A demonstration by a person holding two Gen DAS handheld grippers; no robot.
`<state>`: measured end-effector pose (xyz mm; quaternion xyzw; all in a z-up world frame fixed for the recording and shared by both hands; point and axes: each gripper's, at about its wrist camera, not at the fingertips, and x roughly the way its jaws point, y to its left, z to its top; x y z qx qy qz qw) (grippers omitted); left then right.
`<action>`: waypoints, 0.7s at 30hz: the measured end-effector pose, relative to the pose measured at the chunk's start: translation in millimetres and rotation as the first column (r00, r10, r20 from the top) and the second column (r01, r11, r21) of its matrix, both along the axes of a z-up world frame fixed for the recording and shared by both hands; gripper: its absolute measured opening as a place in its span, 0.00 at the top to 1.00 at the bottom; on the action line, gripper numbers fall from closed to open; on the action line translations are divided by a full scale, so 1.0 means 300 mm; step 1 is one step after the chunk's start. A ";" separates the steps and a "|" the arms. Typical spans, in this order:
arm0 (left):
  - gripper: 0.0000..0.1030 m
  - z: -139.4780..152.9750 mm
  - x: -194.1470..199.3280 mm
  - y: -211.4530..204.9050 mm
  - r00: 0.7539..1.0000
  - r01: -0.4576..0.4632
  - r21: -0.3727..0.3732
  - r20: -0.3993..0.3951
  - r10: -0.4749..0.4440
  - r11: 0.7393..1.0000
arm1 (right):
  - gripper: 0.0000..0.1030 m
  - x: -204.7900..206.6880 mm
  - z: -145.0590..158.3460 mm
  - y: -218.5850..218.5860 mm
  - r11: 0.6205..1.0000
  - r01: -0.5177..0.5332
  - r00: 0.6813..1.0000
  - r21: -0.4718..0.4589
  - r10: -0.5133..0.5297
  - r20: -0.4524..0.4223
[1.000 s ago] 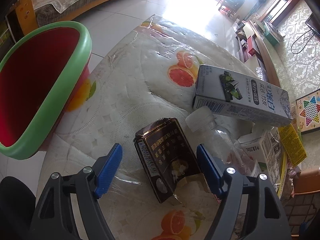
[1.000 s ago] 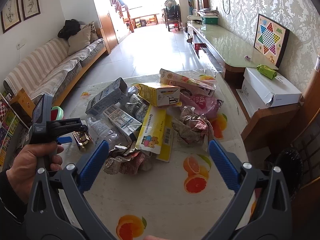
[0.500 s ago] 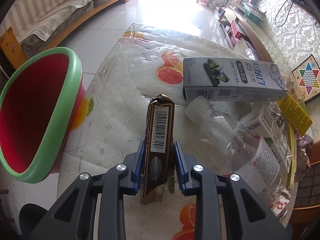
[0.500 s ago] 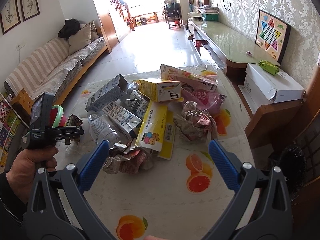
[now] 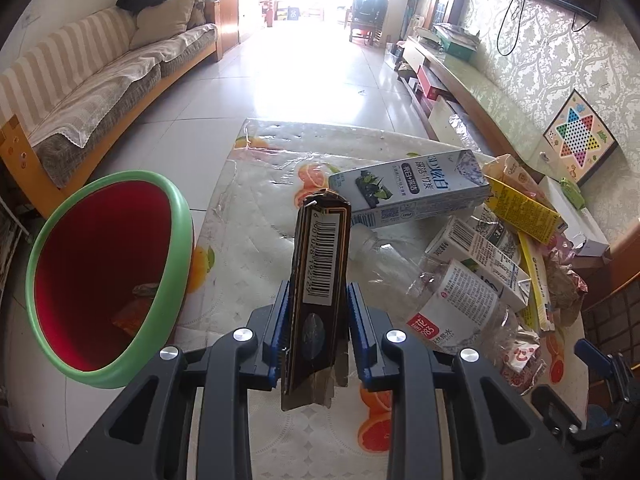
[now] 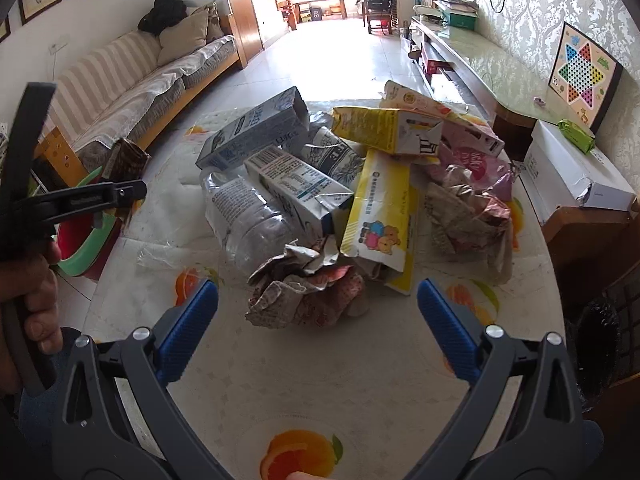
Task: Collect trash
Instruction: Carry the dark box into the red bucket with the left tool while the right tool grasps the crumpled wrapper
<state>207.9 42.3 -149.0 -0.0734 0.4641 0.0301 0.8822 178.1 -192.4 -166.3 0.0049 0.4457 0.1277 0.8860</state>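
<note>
The red plastic bin with a green rim (image 5: 108, 272) holds some crumpled trash at its bottom. Right of the bin, the left gripper (image 5: 318, 320) tilts downward over the bench (image 5: 256, 220), jaws clamped on a flattened dark brown carton (image 5: 320, 272). The right gripper (image 6: 316, 320) hangs wide-jawed before a crumpled pink paper wrapper (image 6: 308, 292).

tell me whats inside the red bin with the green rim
Inside the red plastic bin with the green rim, some crumpled wrappers, orange and greyish, lie at the bottom. The bin's near wall hides the rest of the floor, so more may be there.
</note>
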 end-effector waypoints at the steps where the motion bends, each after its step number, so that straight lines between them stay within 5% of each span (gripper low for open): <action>1: 0.76 0.005 -0.010 0.004 1.000 0.002 -0.005 0.004 -0.002 1.000 | 0.05 0.010 -0.016 0.010 1.000 0.000 1.000 -0.007 0.000 -0.009; 12: 0.75 0.051 -0.080 0.044 0.998 0.019 -0.012 0.053 -0.018 1.000 | 0.72 0.012 -0.055 0.046 0.999 -0.032 0.998 -0.035 0.030 -0.057; 21: 0.75 0.086 -0.129 0.073 0.996 0.039 -0.036 0.087 -0.035 0.999 | 0.75 -0.059 0.050 0.051 0.996 -0.046 0.999 -0.070 0.044 -0.029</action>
